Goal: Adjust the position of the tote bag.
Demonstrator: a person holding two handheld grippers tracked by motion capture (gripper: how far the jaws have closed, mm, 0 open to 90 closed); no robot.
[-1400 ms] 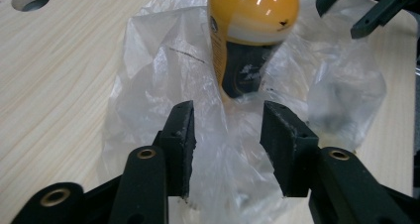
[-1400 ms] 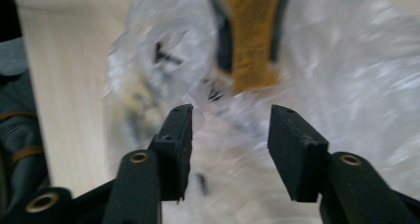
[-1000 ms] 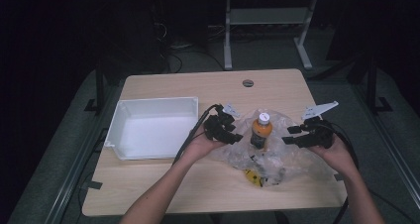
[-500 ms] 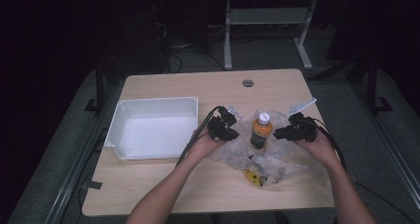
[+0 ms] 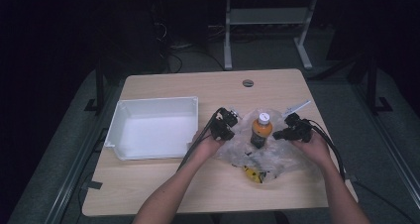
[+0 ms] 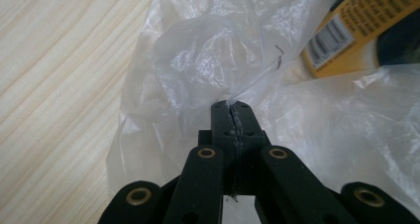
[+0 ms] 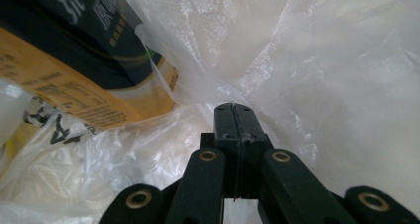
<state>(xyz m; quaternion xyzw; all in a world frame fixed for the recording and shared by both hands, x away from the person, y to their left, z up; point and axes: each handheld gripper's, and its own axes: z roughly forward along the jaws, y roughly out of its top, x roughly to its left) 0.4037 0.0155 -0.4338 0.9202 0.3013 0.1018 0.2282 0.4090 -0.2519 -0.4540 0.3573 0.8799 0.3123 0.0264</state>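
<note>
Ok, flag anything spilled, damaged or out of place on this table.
Nothing spilled or broken. The orange bottle with a white cap stands upright in the crumpled clear plastic bag, which both grippers, left and right, have just closed on. The white plastic tray sits slightly askew.

Right gripper pinched shut on clear plastic bag, orange-labelled bottle just beside

A wooden table carries a white tray and plastic bag.

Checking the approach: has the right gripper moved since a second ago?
Yes. The right gripper moved left, toward the bottle, closing on the plastic bag.
</note>
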